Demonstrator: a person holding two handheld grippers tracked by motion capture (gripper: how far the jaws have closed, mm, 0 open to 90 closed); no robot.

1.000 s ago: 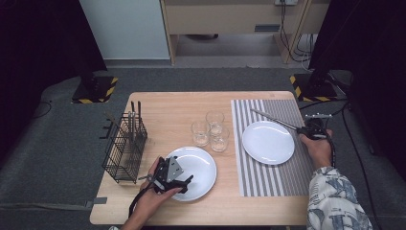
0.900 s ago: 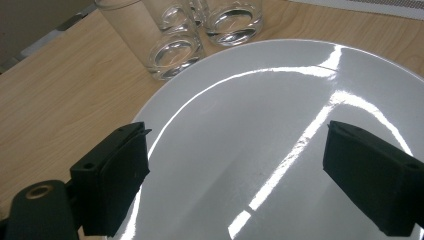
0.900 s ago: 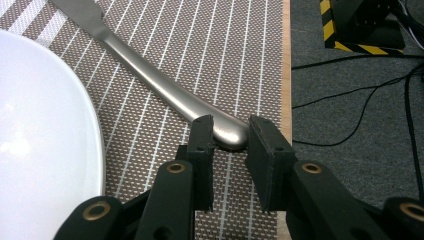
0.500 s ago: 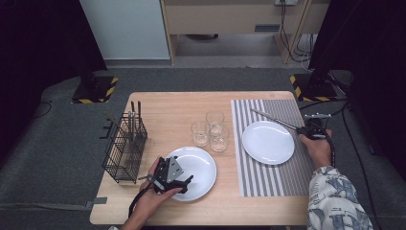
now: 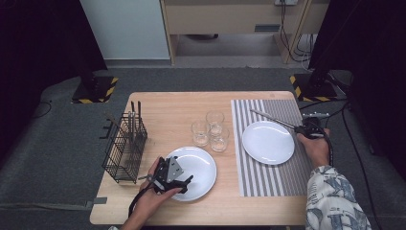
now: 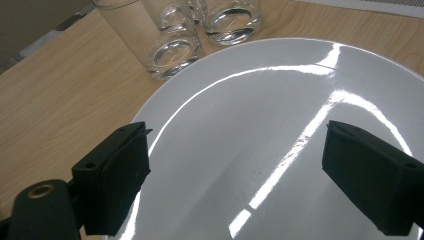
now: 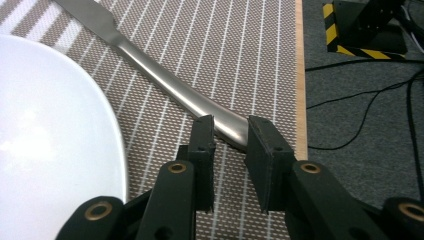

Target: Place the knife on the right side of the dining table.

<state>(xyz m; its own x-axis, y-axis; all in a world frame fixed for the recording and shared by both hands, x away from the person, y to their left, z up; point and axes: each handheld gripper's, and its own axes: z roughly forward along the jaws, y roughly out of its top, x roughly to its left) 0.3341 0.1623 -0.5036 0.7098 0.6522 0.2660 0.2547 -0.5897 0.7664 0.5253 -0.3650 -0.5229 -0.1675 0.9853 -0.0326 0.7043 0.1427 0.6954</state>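
Observation:
A steel knife [image 5: 273,120] lies slanted on the striped placemat [image 5: 287,177], just beyond a white plate [image 5: 268,142]. My right gripper [image 5: 302,129] is at the mat's right side. In the right gripper view it [image 7: 231,137] is shut on the end of the knife's [image 7: 165,75] handle, next to the plate's [image 7: 50,140] rim. A second white plate [image 5: 198,165] sits on the bare wood at the front centre. My left gripper [image 5: 184,182] hovers over its near left edge. In the left gripper view the gripper [image 6: 235,170] is open wide above the plate [image 6: 280,100], with nothing between the jaws.
Three clear glasses [image 5: 210,130] stand clustered mid-table, just beyond the left plate, and show again as glasses [image 6: 175,50] in the left gripper view. A black wire cutlery basket [image 5: 125,148] with utensils stands at the table's left edge. Cables lie on the floor [image 7: 360,125] to the right.

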